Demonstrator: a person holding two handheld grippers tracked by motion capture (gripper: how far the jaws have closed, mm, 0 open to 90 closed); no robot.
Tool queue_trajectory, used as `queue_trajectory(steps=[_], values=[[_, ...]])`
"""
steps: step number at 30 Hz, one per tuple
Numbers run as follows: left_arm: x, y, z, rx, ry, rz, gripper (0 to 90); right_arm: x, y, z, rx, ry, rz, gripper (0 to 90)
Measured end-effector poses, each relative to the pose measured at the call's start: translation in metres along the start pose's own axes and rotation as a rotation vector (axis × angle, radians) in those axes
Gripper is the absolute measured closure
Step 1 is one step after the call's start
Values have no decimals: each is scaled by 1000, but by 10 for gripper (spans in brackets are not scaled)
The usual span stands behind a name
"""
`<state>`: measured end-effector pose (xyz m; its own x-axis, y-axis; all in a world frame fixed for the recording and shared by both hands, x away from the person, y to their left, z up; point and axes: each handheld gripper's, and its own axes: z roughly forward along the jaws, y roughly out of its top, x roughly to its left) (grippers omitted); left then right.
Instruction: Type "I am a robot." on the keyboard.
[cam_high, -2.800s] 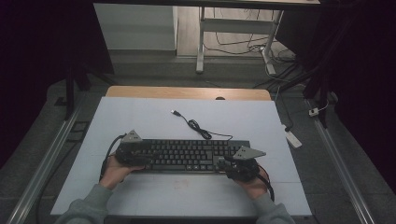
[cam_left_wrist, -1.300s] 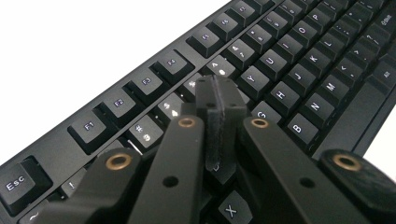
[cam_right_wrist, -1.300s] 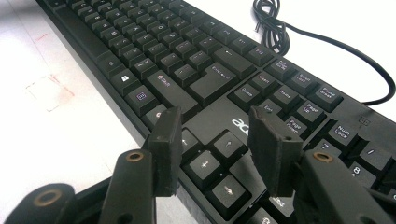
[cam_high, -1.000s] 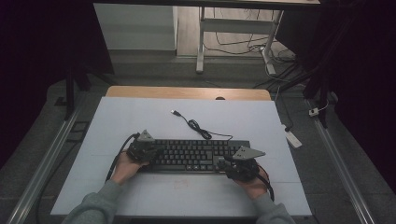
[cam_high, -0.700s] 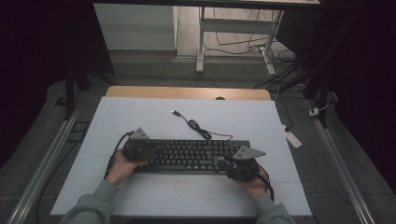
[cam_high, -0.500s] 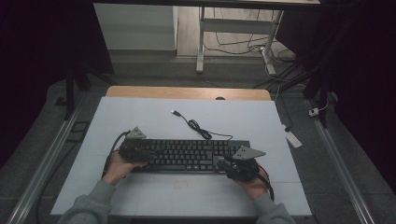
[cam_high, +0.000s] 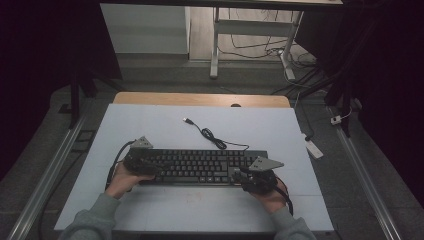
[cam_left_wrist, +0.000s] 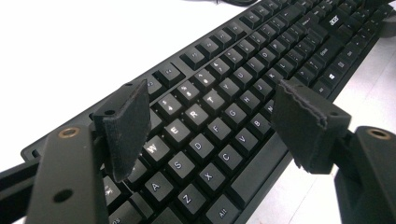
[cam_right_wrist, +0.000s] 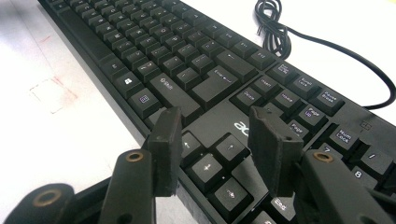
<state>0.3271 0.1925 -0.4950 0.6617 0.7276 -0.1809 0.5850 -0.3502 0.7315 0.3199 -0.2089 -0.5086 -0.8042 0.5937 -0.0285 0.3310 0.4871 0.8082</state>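
Both grippers' fingers gape, empty, over the Acer keyboard — left gripper just opened; rigid, light, so take its end edges.

The keyboard is long, flat and black. It lies on the white table, close to the near edge, with its long side going from left to right. Its keys face up and have small white letters on them. In the left gripper view the keyboard shows the letter keys, like Q, W, E, A, S and Z, and the long space bar. In the right gripper view the keyboard shows the arrow keys and a small silver name. A thin black cord runs from the back of the keyboard. It curls in a small loop and ends in a plug farther back on the table.
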Motion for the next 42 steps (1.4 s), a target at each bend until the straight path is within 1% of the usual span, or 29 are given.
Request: queue_trajectory(steps=[9, 12, 13, 21, 24, 27, 31, 36, 42], values=[[0, 0, 0, -4, 8, -3, 288, 1, 1, 0, -1, 0, 1, 550], [0, 0, 0, -5, 12, -3, 288, 1, 1, 0, -16, 8, 11, 550], [0, 0, 0, -5, 13, -3, 288, 1, 2, 0, -11, 6, 8, 549], [0, 0, 1, 4, 14, 6, 289, 3, 11, 3, -33, 19, 5, 557], [0, 0, 2, 6, 14, 8, 290, 5, 15, 6, -39, 20, -3, 588], [0, 0, 2, 6, 15, 9, 290, 7, 20, 9, -36, 27, -11, 644], [0, 0, 2, 5, 16, 10, 291, 11, 28, 14, -37, 54, -21, 750], [-1, 0, 2, 6, 17, 11, 292, 17, 38, 22, -32, 73, -46, 890], [-1, 0, 3, 9, 18, 13, 292, 21, 50, 39, -22, 74, -30, 895]])
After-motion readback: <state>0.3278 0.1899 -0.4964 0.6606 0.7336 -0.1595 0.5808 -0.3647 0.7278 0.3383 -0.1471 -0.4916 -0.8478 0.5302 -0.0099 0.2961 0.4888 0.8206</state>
